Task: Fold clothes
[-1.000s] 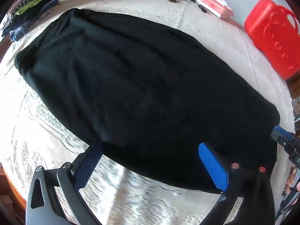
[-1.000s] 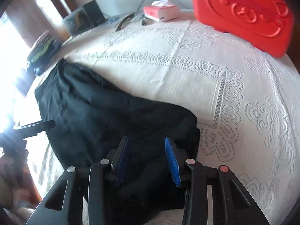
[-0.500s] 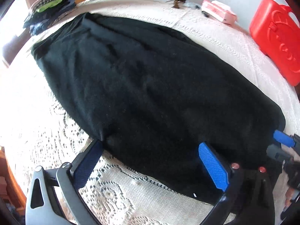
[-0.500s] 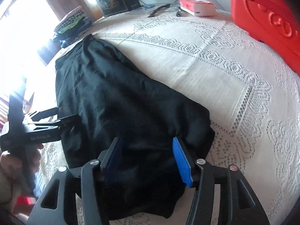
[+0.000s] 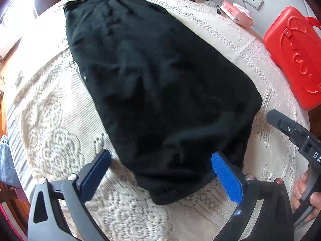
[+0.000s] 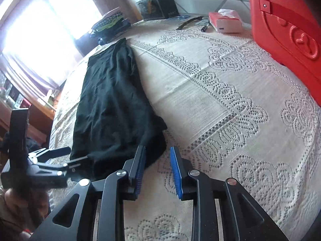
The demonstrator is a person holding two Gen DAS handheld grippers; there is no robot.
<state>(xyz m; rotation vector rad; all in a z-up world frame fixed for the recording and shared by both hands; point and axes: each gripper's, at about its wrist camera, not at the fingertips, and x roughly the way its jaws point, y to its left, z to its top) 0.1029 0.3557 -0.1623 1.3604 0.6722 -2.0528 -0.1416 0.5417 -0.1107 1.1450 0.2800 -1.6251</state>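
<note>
Both tools have pulled back off the near hem since a second ago.
The black garment (image 5: pixel 160 84) lies lengthwise on the lace tabletop (image 6: pixel 230 104), soft and limp; I judge the near corners best for gripping. My left tool (image 5: pixel 160 172) gapes wide, empty; my right tool (image 6: pixel 157 170) is released.

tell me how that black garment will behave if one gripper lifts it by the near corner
The black garment looks thin and soft, with wrinkles and a rumpled near edge, so it would probably droop and fold over itself instead of holding shape. Held at one corner, it would likely hang in a bunch. It may drag on the lace tablecloth.
</note>
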